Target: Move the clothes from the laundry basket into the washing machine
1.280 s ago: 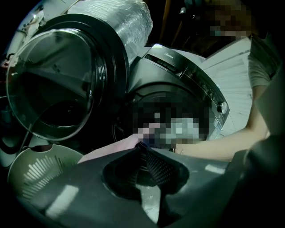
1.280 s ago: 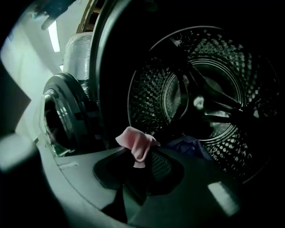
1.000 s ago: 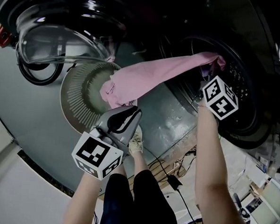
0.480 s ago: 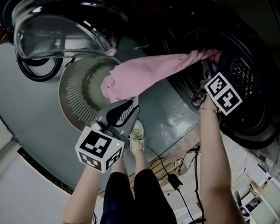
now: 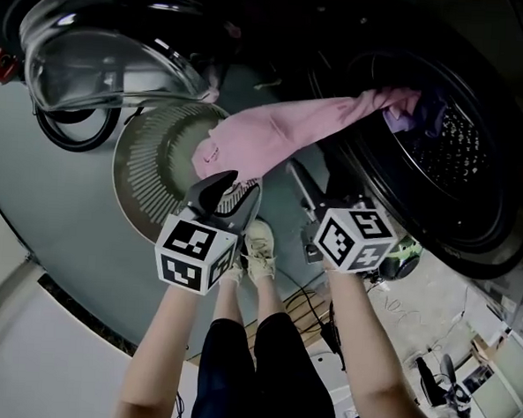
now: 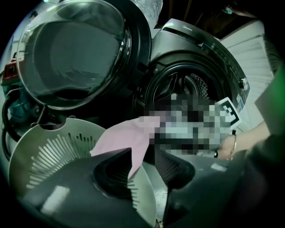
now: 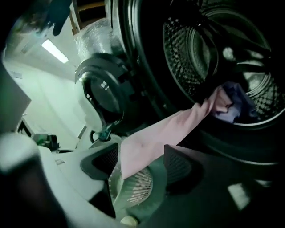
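A long pink garment [image 5: 284, 130] stretches from the round grey laundry basket [image 5: 126, 182] up to the washing machine drum [image 5: 465, 137]. Its far end lies inside the opening beside a purple item [image 5: 408, 120]. My left gripper [image 5: 243, 183] is open just below the cloth's lower end. In the left gripper view the cloth [image 6: 122, 138] shows past the parted jaws of that gripper [image 6: 143, 153]. My right gripper [image 5: 309, 187] is open outside the drum, under the cloth's middle. In the right gripper view the garment [image 7: 178, 124] runs beyond the open right gripper [image 7: 140, 153] to the drum [image 7: 213, 44].
The round glass door [image 5: 103, 61] stands swung open at the left, above the basket. A black hose [image 5: 67, 134] loops below it. The person's shoe [image 5: 257, 252] and cables [image 5: 325, 331] are on the floor near the machine's front.
My right gripper has come out of the drum and moved down and left, leaving the pink garment's end inside. The left gripper has hardly moved.
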Demonstrator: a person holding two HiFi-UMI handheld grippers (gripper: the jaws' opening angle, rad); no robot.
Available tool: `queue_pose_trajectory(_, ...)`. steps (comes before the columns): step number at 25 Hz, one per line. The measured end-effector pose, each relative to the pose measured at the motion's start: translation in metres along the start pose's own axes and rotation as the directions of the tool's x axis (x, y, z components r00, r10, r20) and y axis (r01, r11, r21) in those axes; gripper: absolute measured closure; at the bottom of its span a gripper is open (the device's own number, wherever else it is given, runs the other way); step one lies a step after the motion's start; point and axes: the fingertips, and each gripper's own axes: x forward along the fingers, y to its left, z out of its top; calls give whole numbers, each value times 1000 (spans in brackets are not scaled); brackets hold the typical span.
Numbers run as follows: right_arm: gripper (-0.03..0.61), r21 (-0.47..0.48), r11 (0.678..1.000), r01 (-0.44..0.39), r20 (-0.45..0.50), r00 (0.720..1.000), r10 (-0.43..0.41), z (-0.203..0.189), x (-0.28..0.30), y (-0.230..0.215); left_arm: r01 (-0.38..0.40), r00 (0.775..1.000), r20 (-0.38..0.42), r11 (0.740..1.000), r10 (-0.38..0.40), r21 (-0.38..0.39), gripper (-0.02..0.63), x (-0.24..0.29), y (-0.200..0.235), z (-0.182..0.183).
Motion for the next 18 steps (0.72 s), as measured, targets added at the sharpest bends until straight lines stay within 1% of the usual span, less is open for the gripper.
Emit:
queue_pose_trajectory(2,227,-37,998,-44,-98,994,40,-33,16,21,-5,1000,-14,1000,5,0,462,0,2,-7)
queue_pose_trajectory(4,224,-57,996,-67,-174,983,56,-58,32,34,-3,1000,-24,1000,3,-6,462,-1,4,-11)
queue_pose_trajectory(7,239,-73,996,-60,-234,971,41,-76,56,38,-7,1000,-14,1000,7,-13,462,-5,8,-12)
queue_pose_trajectory(8,256,-106,993,-47,-242,970,20,-78,62,38,-9,1000,-10,1000,9,-17,462,-7,9,-12)
queue_pose_trajectory(11,386,-231,973,-12,-245,968,-46,-77,71,34,-11,1000,0,1000,11,-26,462,-10,12,-12)
queue_pose_trajectory(13,446,-277,961,-20,-233,971,-47,-72,71,40,-13,1000,1,1000,13,-27,462,-12,14,-12)
queue_pose_trajectory(15,529,-307,951,-30,-209,977,-37,-65,65,48,-21,1000,2,999,21,-31,462,-15,17,-13)
queue_pose_trajectory(18,534,-312,950,-25,-167,985,-29,-54,49,52,-26,1000,4,999,26,-37,462,-19,16,-12)
